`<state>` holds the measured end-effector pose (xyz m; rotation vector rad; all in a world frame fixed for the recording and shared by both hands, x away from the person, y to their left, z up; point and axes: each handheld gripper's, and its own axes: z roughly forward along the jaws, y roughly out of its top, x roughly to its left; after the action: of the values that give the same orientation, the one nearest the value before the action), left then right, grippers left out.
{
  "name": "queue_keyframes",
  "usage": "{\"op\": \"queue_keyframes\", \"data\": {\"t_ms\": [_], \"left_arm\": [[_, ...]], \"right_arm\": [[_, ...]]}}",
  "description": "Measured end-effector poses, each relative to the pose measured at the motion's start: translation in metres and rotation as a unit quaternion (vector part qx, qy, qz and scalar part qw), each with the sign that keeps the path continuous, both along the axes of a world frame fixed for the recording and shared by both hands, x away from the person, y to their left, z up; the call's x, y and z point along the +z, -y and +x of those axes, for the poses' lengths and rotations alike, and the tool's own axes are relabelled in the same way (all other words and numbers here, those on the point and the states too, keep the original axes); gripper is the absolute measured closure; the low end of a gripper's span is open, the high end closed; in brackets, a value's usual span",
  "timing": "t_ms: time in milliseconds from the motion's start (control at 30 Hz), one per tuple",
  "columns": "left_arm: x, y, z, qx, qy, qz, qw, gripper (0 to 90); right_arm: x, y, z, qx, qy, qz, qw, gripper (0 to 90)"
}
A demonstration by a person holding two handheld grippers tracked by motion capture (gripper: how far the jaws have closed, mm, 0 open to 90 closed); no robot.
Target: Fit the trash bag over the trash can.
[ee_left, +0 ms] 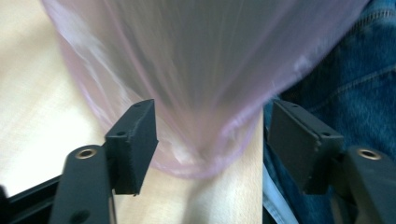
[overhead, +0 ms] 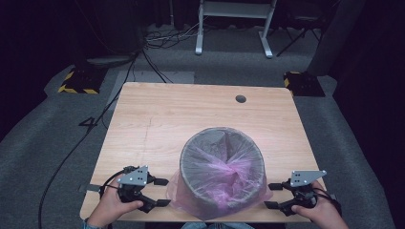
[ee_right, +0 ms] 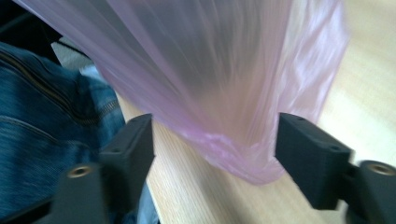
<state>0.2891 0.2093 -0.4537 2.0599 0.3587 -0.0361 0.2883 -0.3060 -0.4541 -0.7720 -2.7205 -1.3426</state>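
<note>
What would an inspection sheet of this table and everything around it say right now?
Surface: wooden table, small round hole near far edge.
Job's things: grey bin lined with pink bag, its edge draped outside.
Clutter: nothing seen.
Grippers: left gripper and right gripper open, flanking the bin, holding nothing.
Cables: black cables on the floor beyond the table.
Surroundings: grey carpet, white desk frame, dark curtains.

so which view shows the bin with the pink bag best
The high view: it takes in the whole grey bin and its pink liner bag, rim to base. The left gripper view and right gripper view show blurred close-ups of bag-covered wall.
</note>
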Motion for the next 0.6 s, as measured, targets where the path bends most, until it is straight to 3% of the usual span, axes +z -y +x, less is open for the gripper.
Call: {"op": "queue_keyframes", "data": {"t_ms": [133, 267, 333, 400, 433, 500, 600], "left_arm": [[0.011, 0.015, 0.002, 0.001, 0.024, 0.002, 0.9997, 23.8], [0.014, 0.034, 0.006, -0.024, 0.031, -0.002, 0.9992, 17.6], [0.014, 0.036, 0.007, -0.02, 0.027, -0.007, 0.9994, 16.3], [0.016, 0.037, 0.006, -0.01, 0.028, -0.013, 0.9995, 16.0], [0.017, 0.037, 0.005, -0.008, 0.026, -0.018, 0.9995, 16.0], [0.019, 0.038, 0.003, -0.01, 0.027, -0.026, 0.9992, 16.0], [0.024, 0.041, 0.001, -0.013, 0.025, -0.036, 0.999, 16.0]], "right_arm": [[0.019, -0.003, -0.004, -0.007, 0.042, 0.017, 0.9989, 20.3], [0.032, -0.021, -0.002, 0.013, 0.076, 0.025, 0.9967, 21.5], [0.036, -0.029, 0.001, 0.023, 0.082, 0.026, 0.9961, 35.4], [0.041, -0.032, 0.005, 0.032, 0.083, 0.025, 0.9957, 64.0], [0.042, -0.032, 0.006, 0.035, 0.08, 0.027, 0.9958, 71.1], [0.046, -0.034, 0.007, 0.031, 0.076, 0.037, 0.996, 77.3], [0.05, -0.036, 0.006, 0.032, 0.068, 0.043, 0.9962, 79.8]]}}
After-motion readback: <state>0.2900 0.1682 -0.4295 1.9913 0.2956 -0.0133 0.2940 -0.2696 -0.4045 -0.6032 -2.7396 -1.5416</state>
